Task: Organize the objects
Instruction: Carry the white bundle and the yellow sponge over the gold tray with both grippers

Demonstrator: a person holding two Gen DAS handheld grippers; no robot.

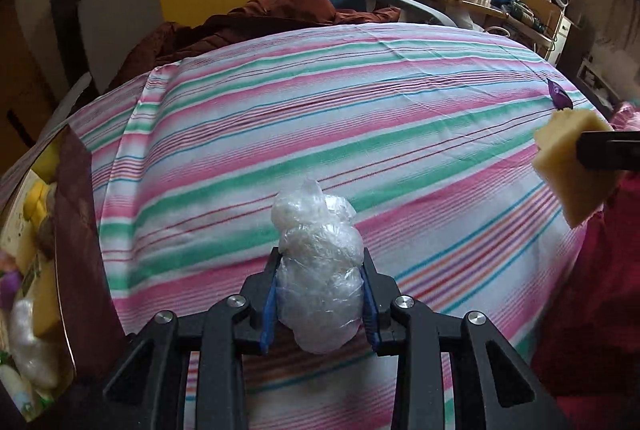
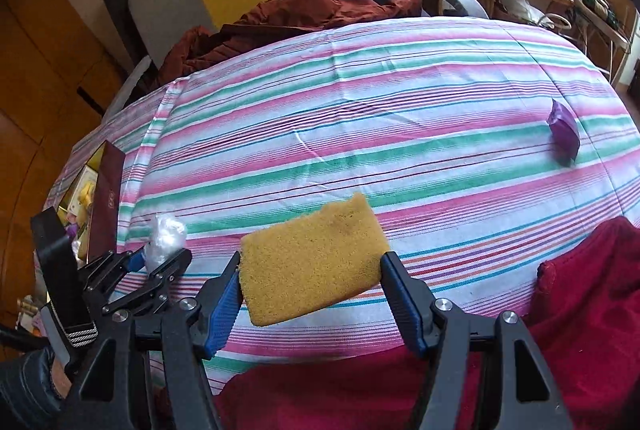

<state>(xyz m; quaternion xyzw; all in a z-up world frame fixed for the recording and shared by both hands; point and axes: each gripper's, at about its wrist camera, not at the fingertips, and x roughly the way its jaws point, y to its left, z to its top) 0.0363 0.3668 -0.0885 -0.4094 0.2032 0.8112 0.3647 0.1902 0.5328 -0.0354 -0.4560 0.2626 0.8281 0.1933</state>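
Left wrist view: left gripper (image 1: 320, 294) is clamped on a wad of clear plastic wrap (image 1: 316, 262), held above the striped bedsheet (image 1: 360, 109). Right gripper (image 2: 312, 282) grasps a yellow sponge (image 2: 316, 262) by its two short ends, also clear of the sheet. A purple packet (image 2: 564, 129) lies far right on the sheet. An open box (image 1: 36, 230) of items sits at the left edge.
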